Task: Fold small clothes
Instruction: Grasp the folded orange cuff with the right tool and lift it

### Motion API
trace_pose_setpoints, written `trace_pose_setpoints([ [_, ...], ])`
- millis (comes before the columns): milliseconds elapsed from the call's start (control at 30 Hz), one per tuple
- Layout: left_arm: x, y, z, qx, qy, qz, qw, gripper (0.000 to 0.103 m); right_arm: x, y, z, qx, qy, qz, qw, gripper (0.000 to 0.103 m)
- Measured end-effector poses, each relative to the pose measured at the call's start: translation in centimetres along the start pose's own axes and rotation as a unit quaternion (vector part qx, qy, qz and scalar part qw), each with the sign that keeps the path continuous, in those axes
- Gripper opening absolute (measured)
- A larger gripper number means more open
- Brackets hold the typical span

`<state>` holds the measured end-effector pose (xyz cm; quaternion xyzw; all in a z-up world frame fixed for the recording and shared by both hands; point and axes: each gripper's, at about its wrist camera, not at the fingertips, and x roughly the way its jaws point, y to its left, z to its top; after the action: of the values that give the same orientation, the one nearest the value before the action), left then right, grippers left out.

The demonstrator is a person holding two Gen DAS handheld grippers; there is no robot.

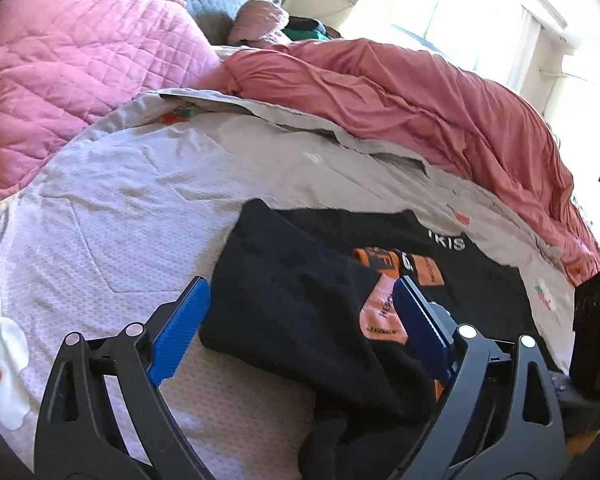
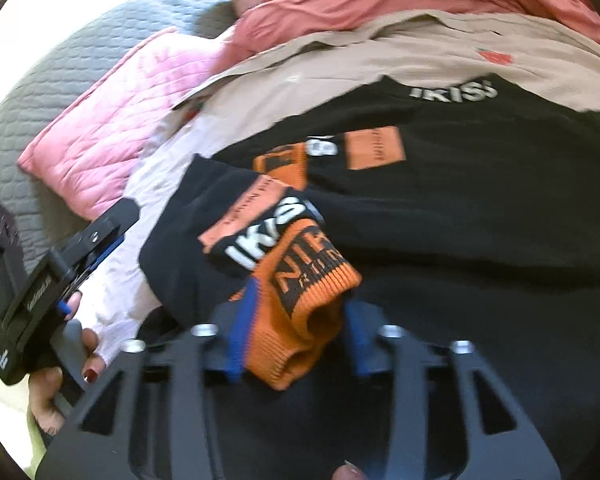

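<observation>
A black garment (image 1: 380, 280) with orange patches and white lettering is spread on the pale bed cover (image 1: 120, 200), and one side of it is seen already laid over toward the middle, so the step in hand is judged to be the folding-in of a sleeve. The left gripper (image 1: 300, 332) is held wide open just over the folded black flap; nothing is clamped between its blue pads (image 1: 184, 328), and the cloth merely lies between and below them. The right gripper (image 2: 296, 344) is nearly closed, and an orange ribbed cuff (image 2: 300, 300) is pinched between its jaws, lifted slightly off the garment's body (image 2: 480, 220).

The next move is judged to call for the cuff to be carried across and laid flat on the black body, the sleeve being kept taut enough that no bunching is left under the fold; the left gripper, being free, could be used to pin the folded edge.

The garment's far edge lies close to the bunched red blanket (image 1: 420, 92); a pink quilted pillow (image 1: 80, 68) lies well apart to the left; bare cover is left open on the left side, where room for moving is widest. In the right wrist view the other tool is seen held in a person's hand (image 2: 56, 384) at the bed's near edge, so little clearance is left between the two.
</observation>
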<state>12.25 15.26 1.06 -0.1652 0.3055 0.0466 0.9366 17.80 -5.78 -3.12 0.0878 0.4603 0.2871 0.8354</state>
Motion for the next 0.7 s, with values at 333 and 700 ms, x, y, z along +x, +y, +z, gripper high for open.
trace_pose_setpoints([
  [333, -0.9, 2.0, 0.8, -0.036, -0.021, 0.004, 0.9991, 0.088, -5.7, 0.9, 3.5, -0.063, -0.097, 0.012, 0.993, 0.007],
  [700, -0.3, -0.1, 0.3, -0.001, -0.004, -0.020, 0.9998, 0.088, -11.1, -7.1, 6.7, -0.057, -0.138, -0.126, 0.981, 0.007],
])
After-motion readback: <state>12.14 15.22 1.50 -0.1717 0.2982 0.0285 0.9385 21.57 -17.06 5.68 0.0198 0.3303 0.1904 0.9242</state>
